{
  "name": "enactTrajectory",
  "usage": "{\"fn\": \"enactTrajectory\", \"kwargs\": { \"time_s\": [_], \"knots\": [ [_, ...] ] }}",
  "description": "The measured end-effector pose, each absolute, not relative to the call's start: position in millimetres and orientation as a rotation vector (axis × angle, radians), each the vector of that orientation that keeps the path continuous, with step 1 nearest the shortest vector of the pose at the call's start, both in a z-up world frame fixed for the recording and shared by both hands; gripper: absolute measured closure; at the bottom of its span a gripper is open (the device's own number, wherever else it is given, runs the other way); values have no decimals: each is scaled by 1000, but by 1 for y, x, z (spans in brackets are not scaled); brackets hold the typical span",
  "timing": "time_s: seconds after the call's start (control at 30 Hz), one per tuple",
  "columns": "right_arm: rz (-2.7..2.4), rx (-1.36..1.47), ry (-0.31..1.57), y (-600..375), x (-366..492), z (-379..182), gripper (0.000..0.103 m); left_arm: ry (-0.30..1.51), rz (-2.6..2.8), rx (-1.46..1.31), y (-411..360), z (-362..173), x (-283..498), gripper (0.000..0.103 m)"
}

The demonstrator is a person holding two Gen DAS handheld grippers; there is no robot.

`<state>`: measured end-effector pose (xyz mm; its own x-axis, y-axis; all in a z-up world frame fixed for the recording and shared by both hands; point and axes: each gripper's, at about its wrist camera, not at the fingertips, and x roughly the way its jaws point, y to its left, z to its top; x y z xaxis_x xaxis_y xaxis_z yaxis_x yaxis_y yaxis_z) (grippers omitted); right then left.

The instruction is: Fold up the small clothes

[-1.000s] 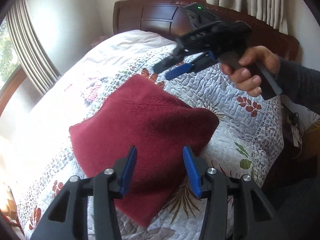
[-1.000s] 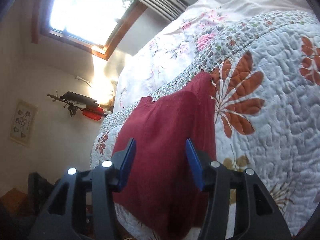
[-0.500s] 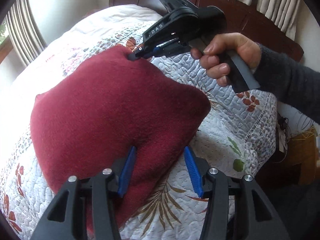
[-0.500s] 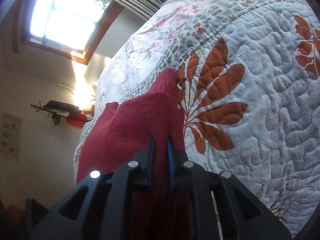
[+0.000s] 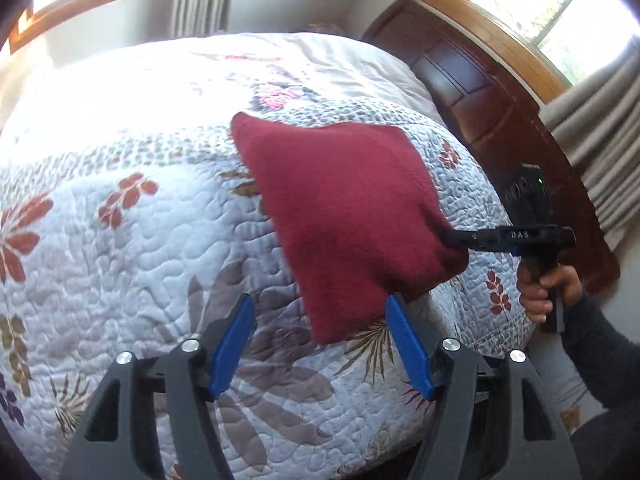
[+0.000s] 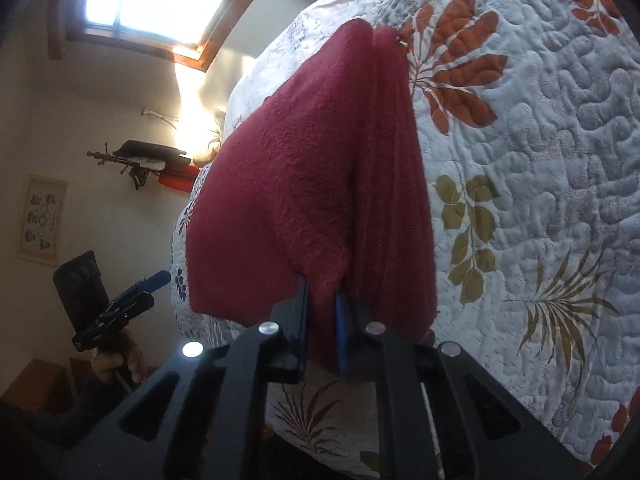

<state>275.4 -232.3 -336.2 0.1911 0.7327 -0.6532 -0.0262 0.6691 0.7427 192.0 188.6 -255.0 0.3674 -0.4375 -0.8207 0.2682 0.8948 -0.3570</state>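
While lifted off the quilt (image 5: 120, 248): red cloth (image 5: 344, 208) hangs.
Right gripper (image 6: 322, 320): clamped on cloth corner, for folding.
Left gripper (image 5: 320, 344): jaws apart, below cloth, empty.

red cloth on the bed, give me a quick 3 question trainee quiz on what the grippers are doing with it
1. True or false: the left gripper is clamped on the red cloth.
2. Which gripper holds the cloth?
A. left
B. right
C. both
3. Fill in: the cloth hangs above the floral ____.

Key:
1. False, its jaws stand open.
2. B, the right gripper pinches one edge.
3. quilt.
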Motion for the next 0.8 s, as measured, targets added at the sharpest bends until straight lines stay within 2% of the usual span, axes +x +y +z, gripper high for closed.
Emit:
{"fn": "enactTrajectory", "kwargs": {
  "time_s": [0.2, 0.27, 0.33, 0.47, 0.5, 0.53, 0.6, 0.67, 0.7, 0.77, 0.8],
  "knots": [
    [509, 746, 1362, -250, 269, -381, 97, 1116, -493, -406, 209, -268, 209, 34],
    [536, 733, 1339, -247, 272, -366, 93, 1155, -532, -487, 208, -281, 220, 32],
    [560, 717, 1297, -250, 270, -342, 84, 1202, -550, -549, 206, -297, 231, 30],
    [534, 591, 1146, -249, 270, -281, 84, 1237, -564, -612, 203, -318, 245, 30],
    [559, 576, 1113, -243, 272, -268, 81, 1233, -579, -642, 203, -320, 247, 30],
    [603, 564, 1086, -233, 273, -259, 73, 1223, -592, -672, 203, -321, 249, 29],
    [707, 540, 1083, -205, 279, -258, 63, 1215, -612, -734, 203, -326, 253, 27],
    [782, 516, 1140, -175, 290, -276, 63, 1220, -629, -799, 202, -333, 257, 26],
    [792, 505, 1179, -168, 292, -291, 70, 1223, -641, -826, 200, -336, 259, 26],
    [727, 466, 1250, -170, 294, -322, 103, 1232, -658, -861, 197, -342, 264, 26],
    [714, 520, 1265, -182, 296, -337, 103, 1238, -669, -875, 195, -345, 265, 26]
  ]
}}
